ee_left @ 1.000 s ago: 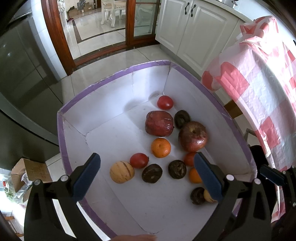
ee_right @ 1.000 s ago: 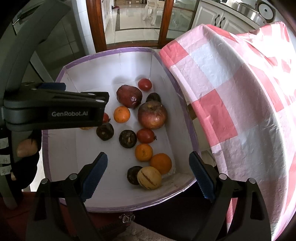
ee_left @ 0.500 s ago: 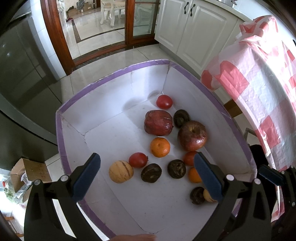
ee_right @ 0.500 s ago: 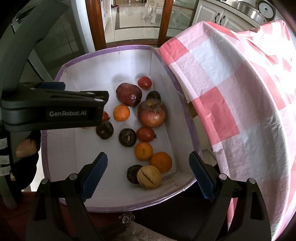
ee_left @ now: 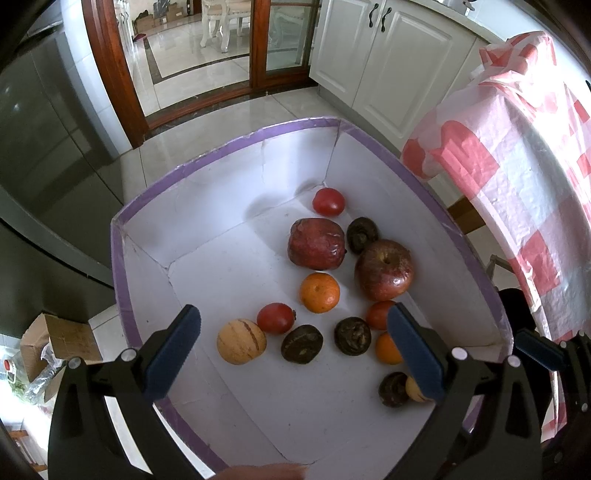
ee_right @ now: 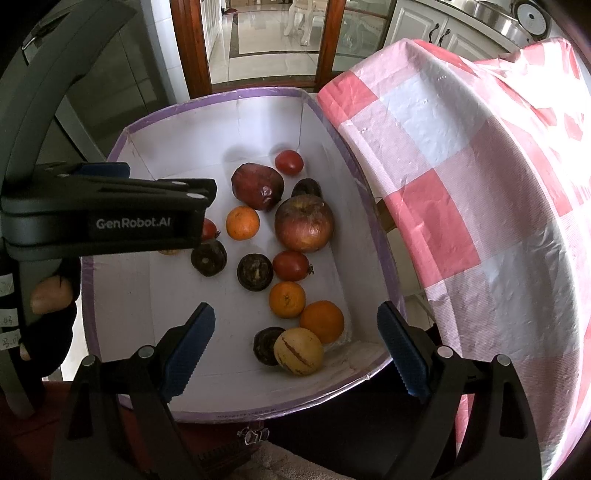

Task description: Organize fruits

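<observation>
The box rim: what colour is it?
Purple, on the box rim; clearest in the right wrist view.

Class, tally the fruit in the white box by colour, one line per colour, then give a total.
Large dark red fruits: 2
Small red tomatoes: 3
Oranges: 3
Dark brown fruits: 4
Striped yellow fruits: 2
Total: 14

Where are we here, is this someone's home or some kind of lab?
Most likely a home kitchen. White cabinet doors stand along the wall, steel cooking pots sit on the counter, and a table wears a pink checked tablecloth. A white box of fruit sits beside it.
</observation>
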The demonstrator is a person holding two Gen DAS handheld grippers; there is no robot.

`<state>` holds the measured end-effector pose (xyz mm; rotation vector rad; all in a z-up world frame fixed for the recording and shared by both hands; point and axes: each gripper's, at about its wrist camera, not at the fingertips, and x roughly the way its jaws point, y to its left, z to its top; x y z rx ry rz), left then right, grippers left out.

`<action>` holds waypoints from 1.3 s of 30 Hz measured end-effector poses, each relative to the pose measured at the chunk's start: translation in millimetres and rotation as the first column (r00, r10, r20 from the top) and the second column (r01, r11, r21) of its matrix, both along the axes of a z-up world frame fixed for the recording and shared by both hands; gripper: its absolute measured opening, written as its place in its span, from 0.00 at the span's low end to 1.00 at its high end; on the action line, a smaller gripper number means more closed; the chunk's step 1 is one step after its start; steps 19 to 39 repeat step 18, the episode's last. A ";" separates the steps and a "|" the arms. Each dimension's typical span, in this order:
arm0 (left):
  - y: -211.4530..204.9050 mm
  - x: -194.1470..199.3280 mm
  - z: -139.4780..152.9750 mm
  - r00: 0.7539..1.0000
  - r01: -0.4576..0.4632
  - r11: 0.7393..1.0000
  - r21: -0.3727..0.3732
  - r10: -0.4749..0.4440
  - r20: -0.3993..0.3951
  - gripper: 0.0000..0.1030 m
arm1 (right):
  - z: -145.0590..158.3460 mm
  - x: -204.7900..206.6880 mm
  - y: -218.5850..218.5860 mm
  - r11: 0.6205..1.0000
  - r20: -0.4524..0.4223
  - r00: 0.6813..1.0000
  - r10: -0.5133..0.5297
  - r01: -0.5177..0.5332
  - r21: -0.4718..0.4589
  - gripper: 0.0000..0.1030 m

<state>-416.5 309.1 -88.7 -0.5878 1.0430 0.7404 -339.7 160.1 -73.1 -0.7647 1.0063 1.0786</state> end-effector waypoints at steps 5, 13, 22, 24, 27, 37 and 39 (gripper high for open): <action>0.2 0.1 -3.1 1.000 0.000 1.000 -0.005 0.000 -0.005 0.98 | -0.1 -0.1 -0.2 1.000 0.000 1.000 0.000 0.000 0.000 0.84; 1.5 -0.1 -3.1 1.000 0.001 1.000 0.000 -0.001 -0.006 0.98 | -0.3 0.2 0.0 1.000 0.000 1.000 0.001 -0.001 0.000 0.84; 5.0 0.1 -3.5 1.000 0.007 1.000 -0.015 -0.007 -0.007 0.98 | -0.9 -0.3 -0.6 1.000 0.000 1.000 0.001 -0.001 0.000 0.84; 5.0 0.1 -3.5 1.000 0.007 1.000 -0.015 -0.007 -0.007 0.98 | -0.9 -0.3 -0.6 1.000 0.000 1.000 0.001 -0.001 0.000 0.84; 5.0 0.1 -3.5 1.000 0.007 1.000 -0.015 -0.007 -0.007 0.98 | -0.9 -0.3 -0.6 1.000 0.000 1.000 0.001 -0.001 0.000 0.84; 5.0 0.1 -3.5 1.000 0.007 1.000 -0.015 -0.007 -0.007 0.98 | -0.9 -0.3 -0.6 1.000 0.000 1.000 0.001 -0.001 0.000 0.84; 5.0 0.1 -3.5 1.000 0.007 1.000 -0.015 -0.007 -0.007 0.98 | -0.9 -0.3 -0.6 1.000 0.000 1.000 0.001 -0.001 0.000 0.84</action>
